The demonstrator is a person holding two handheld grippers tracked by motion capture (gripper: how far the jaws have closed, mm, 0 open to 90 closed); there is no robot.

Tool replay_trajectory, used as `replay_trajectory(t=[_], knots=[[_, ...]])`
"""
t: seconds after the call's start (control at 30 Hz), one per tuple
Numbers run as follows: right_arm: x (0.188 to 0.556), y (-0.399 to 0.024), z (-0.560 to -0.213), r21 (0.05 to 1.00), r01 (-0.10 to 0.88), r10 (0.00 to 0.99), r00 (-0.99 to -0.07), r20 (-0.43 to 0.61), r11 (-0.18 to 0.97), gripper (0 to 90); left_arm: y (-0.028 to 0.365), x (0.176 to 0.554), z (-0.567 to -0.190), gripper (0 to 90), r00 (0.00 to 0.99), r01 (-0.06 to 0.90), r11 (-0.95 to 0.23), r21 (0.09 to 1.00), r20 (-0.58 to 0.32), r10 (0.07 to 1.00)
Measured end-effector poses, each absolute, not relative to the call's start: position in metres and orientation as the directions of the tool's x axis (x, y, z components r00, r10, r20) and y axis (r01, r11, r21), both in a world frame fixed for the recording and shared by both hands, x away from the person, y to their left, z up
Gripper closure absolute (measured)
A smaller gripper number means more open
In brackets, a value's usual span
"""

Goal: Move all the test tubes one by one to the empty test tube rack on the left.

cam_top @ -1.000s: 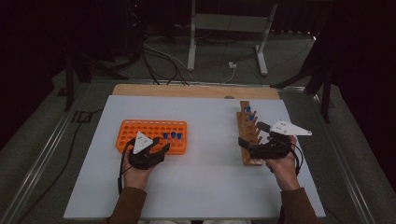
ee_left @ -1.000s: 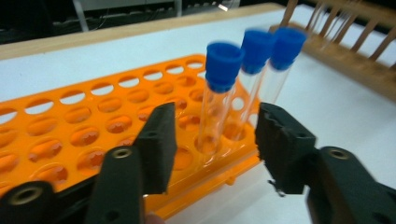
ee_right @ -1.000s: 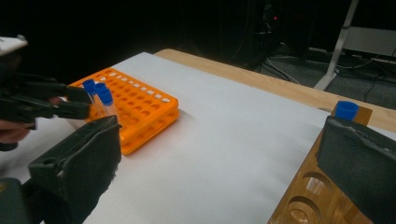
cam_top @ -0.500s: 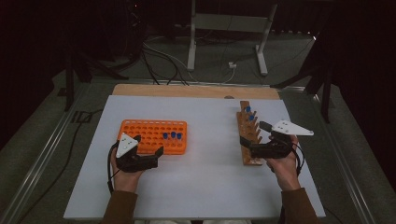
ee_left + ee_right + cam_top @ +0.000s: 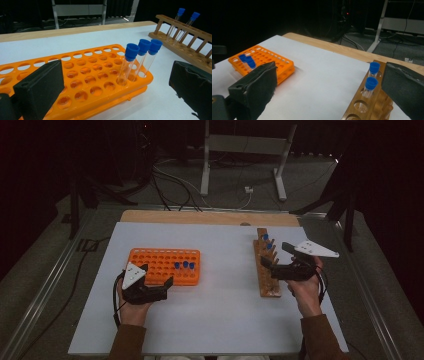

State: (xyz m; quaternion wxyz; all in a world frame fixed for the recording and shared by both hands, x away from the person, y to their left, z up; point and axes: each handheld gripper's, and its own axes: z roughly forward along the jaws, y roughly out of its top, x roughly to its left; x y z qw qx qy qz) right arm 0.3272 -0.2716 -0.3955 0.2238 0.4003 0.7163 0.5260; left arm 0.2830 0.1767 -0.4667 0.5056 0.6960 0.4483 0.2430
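Note:
An orange tube rack (image 5: 157, 261) lies on the white table, with three blue-capped tubes (image 5: 184, 266) standing at its right end. My left gripper (image 5: 157, 275) sits at the rack's front edge. Its jaws have just been opening and now stand wide, and the pads touch nothing. In the left gripper view the three tubes (image 5: 140, 60) rise from the orange rack (image 5: 82, 82) ahead of the left gripper (image 5: 115, 85). A wooden rack (image 5: 267, 275) at the right holds two capped tubes (image 5: 267, 242). My right gripper (image 5: 276, 254) is open beside it, its jaws apart from the tubes (image 5: 372, 77).
A wooden board (image 5: 210, 217) borders the table's far edge. Behind it are a metal stand (image 5: 245, 150) and cables (image 5: 170, 180) on the dark floor. White table surface (image 5: 225, 285) stretches between the two racks and toward the front edge.
The left gripper's jaws have spread wide and its hand has turned and drawn slightly left, away from the tubes in the orange rack. The right hand has stayed put.

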Motion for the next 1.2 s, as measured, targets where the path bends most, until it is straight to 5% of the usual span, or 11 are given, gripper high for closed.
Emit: replay_trajectory(t=[0.2,0.57,1.0,1.2], knots=[[0.343,-0.271,-0.395,0.926,0.351,0.831,-0.551,0.084,0.139,0.7,0.175,0.283,-0.468,0.8,0.482,0.381,-0.086,0.921,-0.118,0.868],[0.371,-0.273,-0.406,0.896,0.401,0.862,-0.506,0.042,0.192,18.1,0.174,0.284,-0.470,0.8,0.477,0.393,-0.084,0.916,-0.125,0.870],[0.391,-0.276,-0.427,0.861,0.462,0.883,-0.469,0.033,0.213,59.1,0.174,0.285,-0.472,0.8,0.470,0.403,-0.086,0.911,-0.125,0.874],[0.398,-0.276,-0.437,0.845,0.494,0.896,-0.443,0.041,0.205,70.6,0.175,0.285,-0.472,0.9,0.466,0.405,-0.082,0.911,-0.129,0.875]])
